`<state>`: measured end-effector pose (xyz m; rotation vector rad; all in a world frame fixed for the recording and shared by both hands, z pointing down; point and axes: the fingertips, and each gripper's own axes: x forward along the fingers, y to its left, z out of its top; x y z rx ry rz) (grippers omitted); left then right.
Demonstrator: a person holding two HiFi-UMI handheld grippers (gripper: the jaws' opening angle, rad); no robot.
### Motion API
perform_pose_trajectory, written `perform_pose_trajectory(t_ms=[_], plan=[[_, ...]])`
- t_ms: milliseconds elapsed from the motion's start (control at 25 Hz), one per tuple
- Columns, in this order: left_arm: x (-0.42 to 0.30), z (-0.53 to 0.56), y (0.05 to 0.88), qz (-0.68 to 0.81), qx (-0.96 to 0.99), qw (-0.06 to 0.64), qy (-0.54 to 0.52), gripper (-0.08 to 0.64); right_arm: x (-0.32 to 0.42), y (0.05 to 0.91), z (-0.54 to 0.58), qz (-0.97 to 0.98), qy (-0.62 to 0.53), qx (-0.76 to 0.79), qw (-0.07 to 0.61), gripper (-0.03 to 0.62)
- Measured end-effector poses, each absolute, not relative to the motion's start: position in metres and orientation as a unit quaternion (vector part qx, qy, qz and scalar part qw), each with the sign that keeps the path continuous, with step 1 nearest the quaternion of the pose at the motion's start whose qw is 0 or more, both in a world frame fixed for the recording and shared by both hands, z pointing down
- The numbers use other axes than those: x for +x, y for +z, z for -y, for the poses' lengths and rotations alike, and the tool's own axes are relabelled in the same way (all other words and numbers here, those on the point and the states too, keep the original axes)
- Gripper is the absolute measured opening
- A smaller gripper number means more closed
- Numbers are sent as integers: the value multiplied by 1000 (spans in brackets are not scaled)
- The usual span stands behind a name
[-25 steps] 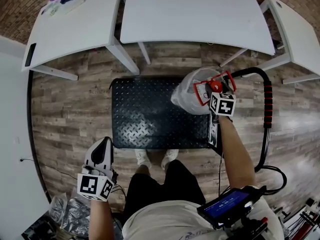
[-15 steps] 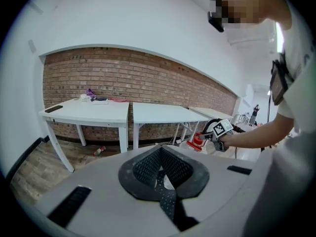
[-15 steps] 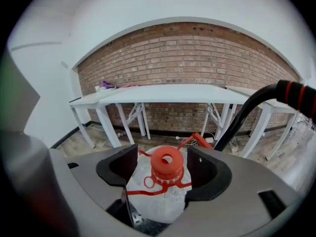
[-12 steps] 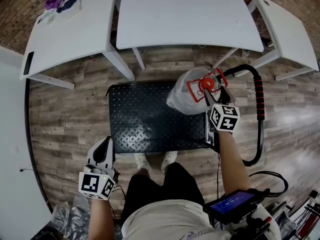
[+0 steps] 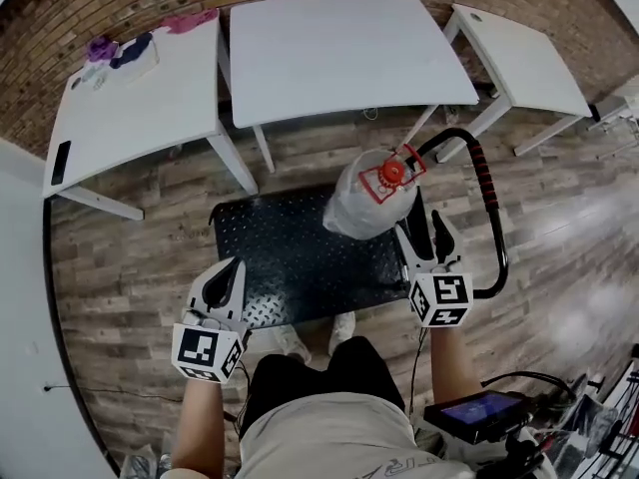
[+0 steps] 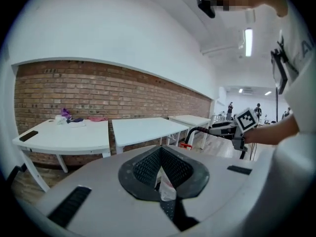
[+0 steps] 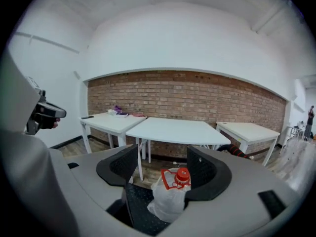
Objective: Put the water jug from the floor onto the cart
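Observation:
The water jug (image 5: 367,203), clear plastic with a red cap and a red handle, stands upright on the right part of the black cart deck (image 5: 283,250). My right gripper (image 5: 425,231) hangs just short of the jug on its near right side, jaws apart and holding nothing. In the right gripper view the jug (image 7: 168,197) shows between the open jaws of the right gripper (image 7: 160,168), apart from them. My left gripper (image 5: 226,272) is over the deck's near left corner, and in the left gripper view the left gripper (image 6: 161,176) has its jaws closed together.
The cart's black handle with red grips (image 5: 483,190) curves up at the right of the jug. Three white tables (image 5: 339,48) stand along a brick wall beyond the cart. Small items (image 5: 120,53) lie on the left table. The person's shoes (image 5: 318,333) touch the deck's near edge.
My right gripper has let go of the jug's red handle, opened and drawn back toward the person. The jug stays standing on the cart. My left gripper has risen slightly toward the deck.

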<state>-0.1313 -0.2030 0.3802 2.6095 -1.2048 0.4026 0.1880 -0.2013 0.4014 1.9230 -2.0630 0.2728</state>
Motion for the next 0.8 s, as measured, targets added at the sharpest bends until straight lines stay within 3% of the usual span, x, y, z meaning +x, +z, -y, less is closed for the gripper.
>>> perform_pose_trajectory(t_ms=[280, 640, 800], plan=[[-123, 188, 349, 357, 924, 88, 104, 0, 146, 337, 134, 715, 78, 684, 122, 301], [-136, 147, 342, 339, 931, 104, 81, 0, 133, 314, 81, 687, 68, 717, 97, 31], [-138, 128, 333, 349, 929, 99, 77, 0, 138, 297, 53, 685, 54, 722, 81, 5]])
